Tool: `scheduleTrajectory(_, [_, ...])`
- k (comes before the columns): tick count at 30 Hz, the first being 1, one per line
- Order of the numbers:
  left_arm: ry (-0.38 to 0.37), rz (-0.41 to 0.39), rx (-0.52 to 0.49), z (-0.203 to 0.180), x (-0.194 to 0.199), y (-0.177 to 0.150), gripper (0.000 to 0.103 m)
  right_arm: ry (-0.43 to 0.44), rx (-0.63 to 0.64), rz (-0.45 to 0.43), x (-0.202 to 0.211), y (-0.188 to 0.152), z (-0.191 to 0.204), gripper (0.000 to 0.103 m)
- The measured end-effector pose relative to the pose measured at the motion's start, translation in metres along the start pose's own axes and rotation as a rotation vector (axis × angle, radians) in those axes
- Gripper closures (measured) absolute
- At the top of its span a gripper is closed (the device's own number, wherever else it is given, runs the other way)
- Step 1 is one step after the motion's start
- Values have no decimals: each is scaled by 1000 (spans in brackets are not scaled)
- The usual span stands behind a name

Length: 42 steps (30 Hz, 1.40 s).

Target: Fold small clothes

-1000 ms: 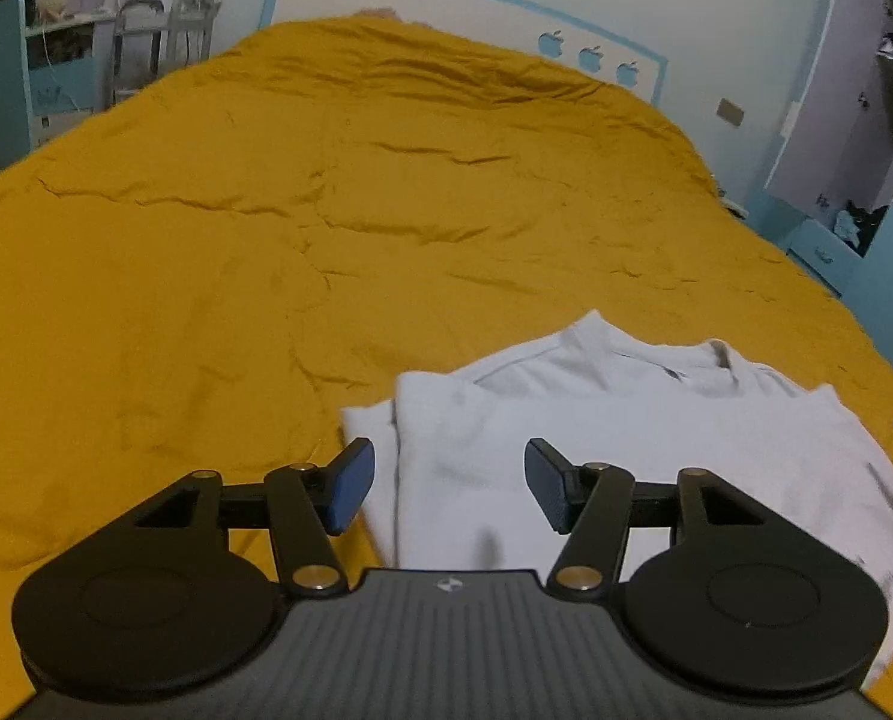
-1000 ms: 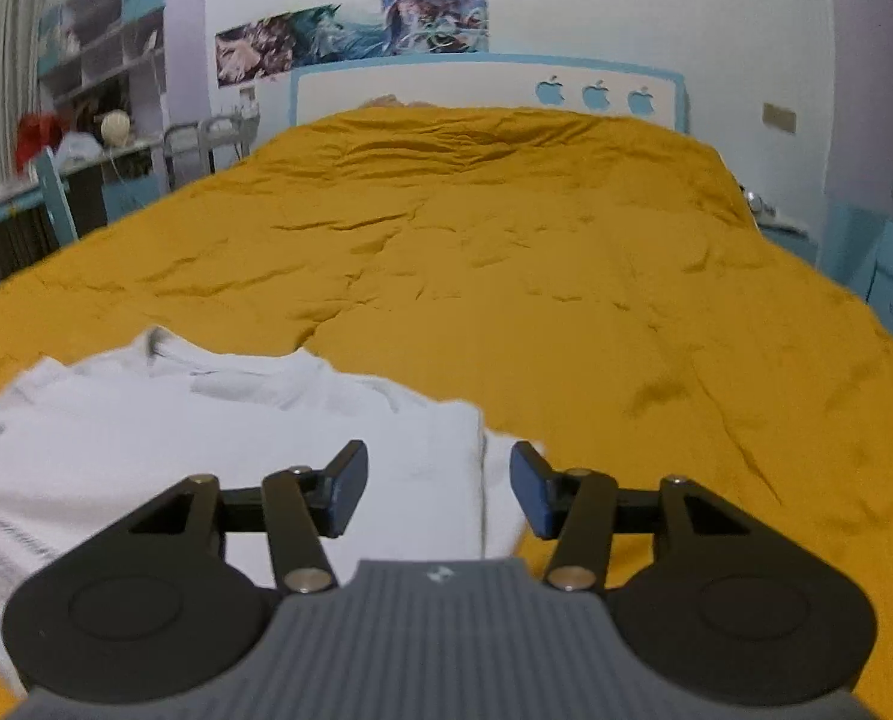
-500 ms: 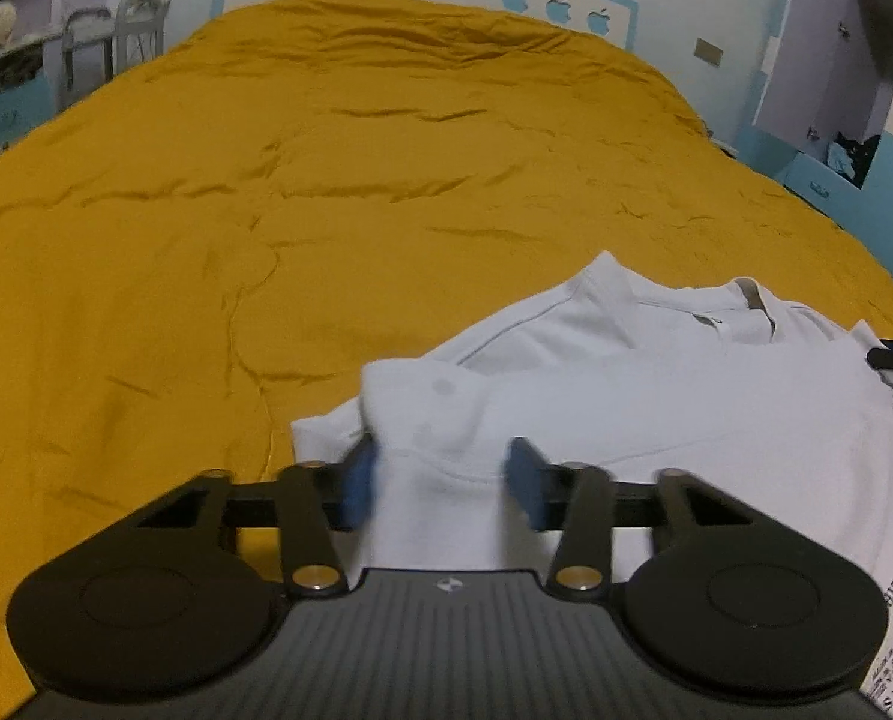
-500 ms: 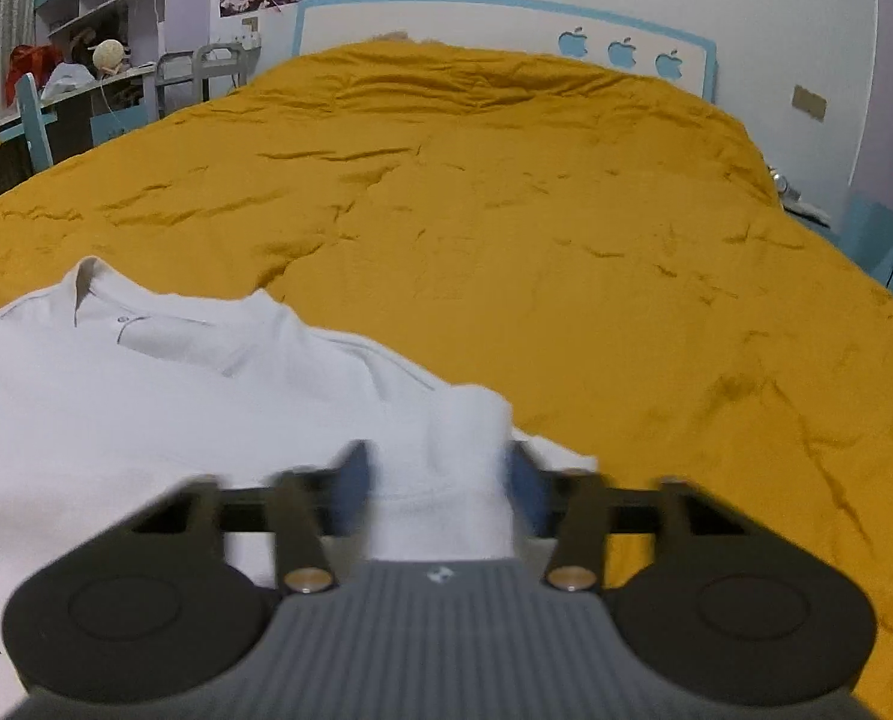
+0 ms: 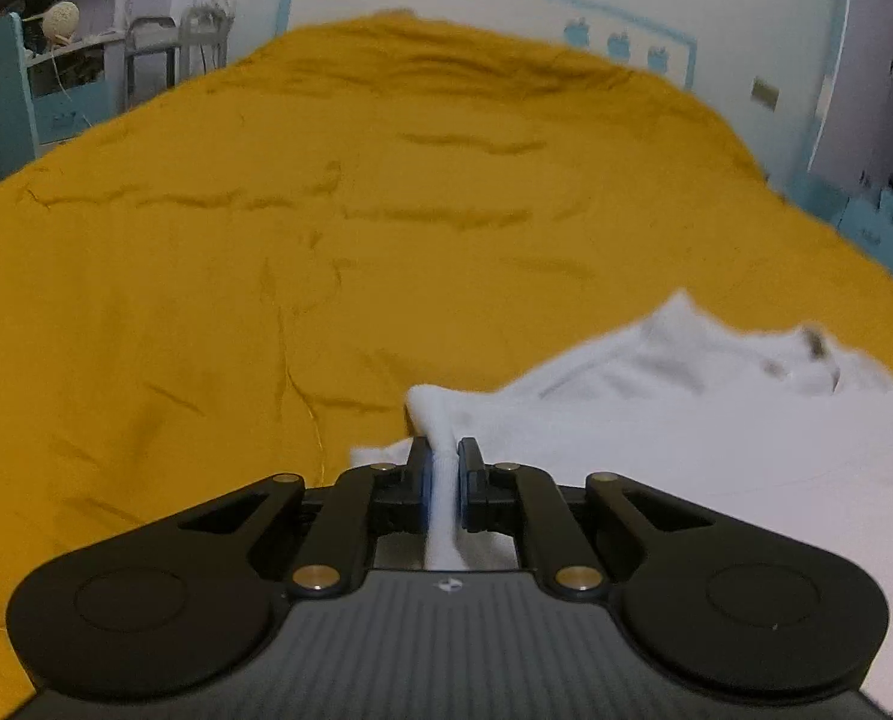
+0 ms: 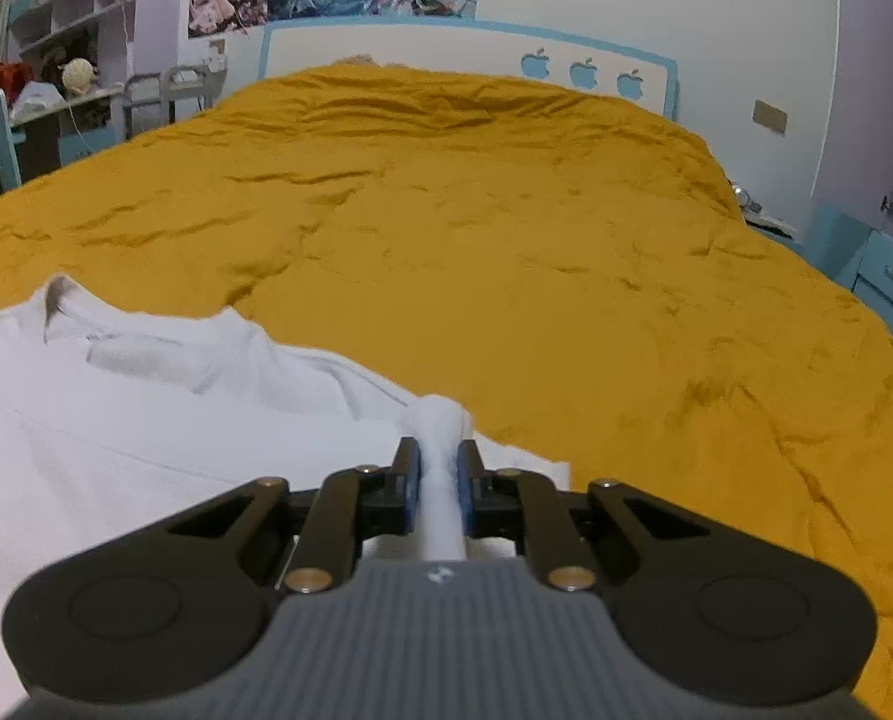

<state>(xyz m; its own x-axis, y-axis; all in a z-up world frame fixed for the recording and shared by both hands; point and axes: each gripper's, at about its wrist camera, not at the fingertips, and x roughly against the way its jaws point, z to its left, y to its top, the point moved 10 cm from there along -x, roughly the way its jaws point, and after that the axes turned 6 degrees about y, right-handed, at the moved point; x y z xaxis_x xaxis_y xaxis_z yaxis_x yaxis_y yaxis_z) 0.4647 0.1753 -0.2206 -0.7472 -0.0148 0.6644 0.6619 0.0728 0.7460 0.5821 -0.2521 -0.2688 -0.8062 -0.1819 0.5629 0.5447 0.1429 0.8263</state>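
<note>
Presently my left claw [image 5: 443, 474] and right claw [image 6: 439, 474] each pinch a thin ridge of shirt [image 6: 146, 420]; uneven pull toward 12 o'clock could slip it.

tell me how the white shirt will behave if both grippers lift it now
Probably floppy: the white shirt bunches into a thin ridge inside the right gripper and the left gripper. It will likely sag between them. It looks light, lying creased on the orange bedspread.

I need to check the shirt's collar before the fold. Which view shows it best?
The right wrist view: the collar is sharp there, at the far left of the white shirt. In the left wrist view it is motion-blurred, at the right edge.
</note>
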Motion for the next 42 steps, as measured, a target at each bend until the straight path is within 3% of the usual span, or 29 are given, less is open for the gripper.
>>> scheduleTrajectory(2, [4, 19, 18, 2, -4, -2, 86, -9, -5, 13, -4, -4, -2, 93])
scheduleTrajectory(4, [-7, 45, 66, 8, 0, 1, 85, -21, -19, 17, -4, -5, -6, 87])
scheduleTrajectory(6, [-12, 59, 92, 12, 8, 6, 83, -38, -28, -5, 3, -1, -9, 75])
scheduleTrajectory(9, [8, 46, 105, 13, 38, 13, 76, -41, -14, -66, 31, 10, 0, 73])
scheduleTrajectory(12, [-97, 22, 104, -13, 74, 11, 67, 87, -24, -110, 66, 18, 34, 70])
scheduleTrajectory(14, [-183, 12, 111, -40, 91, 7, 59, 236, -26, -112, 82, 21, 71, 67])
scheduleTrajectory(16, [-298, 22, 126, -71, 100, -1, 55, 430, -52, -72, 90, 20, 115, 64])
scheduleTrajectory(19, [-431, 77, 149, -113, 101, -18, 53, 597, -106, 2, 85, 13, 163, 64])
scheduleTrajectory(22, [-428, 122, 120, -132, 84, -33, 53, 495, -15, 51, 65, -1, 182, 64])
scheduleTrajectory(25, [-329, 153, 96, -122, 60, -45, 55, 324, 47, 104, 45, -15, 164, 64])
scheduleTrajectory(29, [-302, 139, 166, -77, 56, -50, 71, 145, 26, 119, 44, -27, 100, 64])
scheduleTrajectory(30, [-310, 139, 191, -66, 58, -50, 71, 115, -7, 119, 47, -30, 80, 64])
scheduleTrajectory(32, [-243, 133, 213, -35, 62, -53, 78, 62, -44, 117, 53, -36, 39, 64])
scheduleTrajectory(33, [-244, 125, 226, -25, 64, -55, 74, 31, -52, 116, 55, -40, 24, 64])
scheduleTrajectory(35, [-181, 122, 243, -2, 62, -63, 84, 26, -104, 109, 58, -47, 0, 67])
scheduleTrajectory(37, [-212, 130, 292, 5, 56, -69, 86, 61, -167, 92, 57, -54, -7, 67])
scheduleTrajectory(40, [-195, 148, 314, 2, 60, -68, 85, 27, -111, 92, 58, -51, 3, 66])
scheduleTrajectory(42, [-160, 134, 276, -8, 75, -63, 75, 7, -121, 79, 66, -46, 6, 64])
